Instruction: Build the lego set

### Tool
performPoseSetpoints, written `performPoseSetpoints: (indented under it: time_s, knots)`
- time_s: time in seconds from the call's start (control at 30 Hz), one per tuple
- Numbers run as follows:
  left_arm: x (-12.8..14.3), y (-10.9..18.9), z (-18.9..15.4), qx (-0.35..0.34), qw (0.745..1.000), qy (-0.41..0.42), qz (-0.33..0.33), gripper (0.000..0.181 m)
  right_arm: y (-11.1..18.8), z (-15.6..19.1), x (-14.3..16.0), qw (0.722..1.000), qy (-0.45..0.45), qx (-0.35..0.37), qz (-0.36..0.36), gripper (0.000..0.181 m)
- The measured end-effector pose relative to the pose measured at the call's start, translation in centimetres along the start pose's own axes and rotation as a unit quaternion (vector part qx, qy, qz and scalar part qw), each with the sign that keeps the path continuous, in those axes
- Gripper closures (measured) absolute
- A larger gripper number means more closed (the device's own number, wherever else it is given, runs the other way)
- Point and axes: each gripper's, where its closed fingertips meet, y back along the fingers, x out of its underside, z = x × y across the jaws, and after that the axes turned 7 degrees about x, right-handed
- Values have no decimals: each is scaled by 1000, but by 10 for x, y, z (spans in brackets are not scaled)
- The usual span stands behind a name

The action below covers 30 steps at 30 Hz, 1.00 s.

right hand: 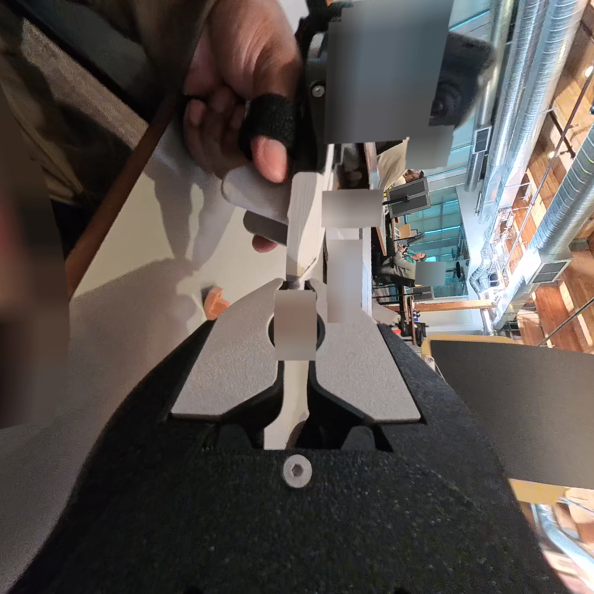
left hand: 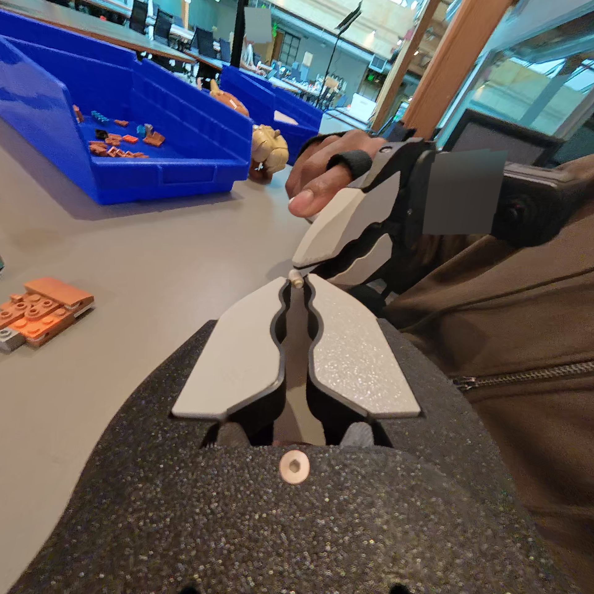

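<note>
Left wrist view shows a partly built orange lego assembly (left hand: 45,310) lying flat on the grey surface (left hand: 160,273) at the left, with a small grey piece at its near corner. Behind it, a blue bin (left hand: 167,154) holds a scatter of loose brown, orange and teal pieces (left hand: 120,139), so much of the set looks unbuilt. Two finished-looking figures stand beside the bin: a tan one (left hand: 268,149) at its right corner and an orange one (left hand: 229,101) farther back. I judge the build to be at an early or middle stage, with a small part now being handled in the air.

The left gripper (left hand: 297,283) has its jaws nearly together, pinching a tiny light-coloured peg (left hand: 295,279) at the very tips. The right gripper (left hand: 303,268) comes in from the right, held by a hand (left hand: 324,173), and its jaws look closed with their tips just beside or touching the same peg. Whether it grips the peg or another small part I cannot tell.

In the right wrist view the right gripper (right hand: 295,283) meets the tips of the left gripper (right hand: 299,270) over the surface, jaws narrowly apart around something small and dark; a mosaic patch hides much of the gap. An orange piece (right hand: 213,300) lies on the surface to the left.
</note>
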Motion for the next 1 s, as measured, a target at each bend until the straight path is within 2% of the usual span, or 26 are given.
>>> performPoseSetpoints:
  time_s: [0.17,0.33,0.6,0.67,0.87,1.0]
  knots:
    - [-11,8,-17,80,996,17,-45,174,9,-8,-13,992,-115,-17,-44,168]
    - [-17,17,-37,179,981,34,-65,174,18,-10,-31,965,-239,-63,-87,167]
    - [-19,23,-46,224,971,37,-75,173,19,-21,-48,902,-419,-81,-67,168]
    - [-18,22,-47,226,971,36,-74,173,20,-22,-50,899,-425,-76,-68,170]
    - [-16,22,-52,239,968,32,-66,174,15,-14,-46,935,-349,-49,-44,172]
    - [-15,21,-52,241,968,33,-62,173,13,-13,-46,942,-329,-43,-48,174]
